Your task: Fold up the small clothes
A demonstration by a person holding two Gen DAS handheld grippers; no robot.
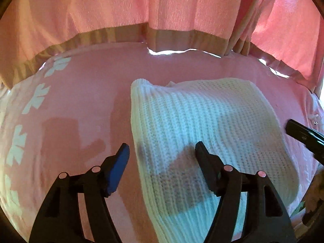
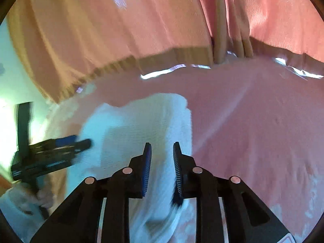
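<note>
Left claw (image 1: 162,154) stands wide open, nothing between pads, hovers over left edge of white knitted garment (image 1: 202,125). Right claw (image 2: 162,151) is narrowly parted; we cannot tell if it pinches knit. Garment lies folded on pink bed cover (image 1: 81,101). We judge knit soft, light, stretchy, floppy; best hold at thick ribbed edge or corner. Pink curtain (image 1: 141,4) hangs behind, near bed edge, not in way.

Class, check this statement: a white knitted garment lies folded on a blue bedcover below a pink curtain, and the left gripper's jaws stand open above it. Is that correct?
One detail is wrong: the bedcover is pink, not blue, as the left wrist view shows. The white knitted garment does lie folded on it below the pink curtain, with the left gripper open above it.
</note>
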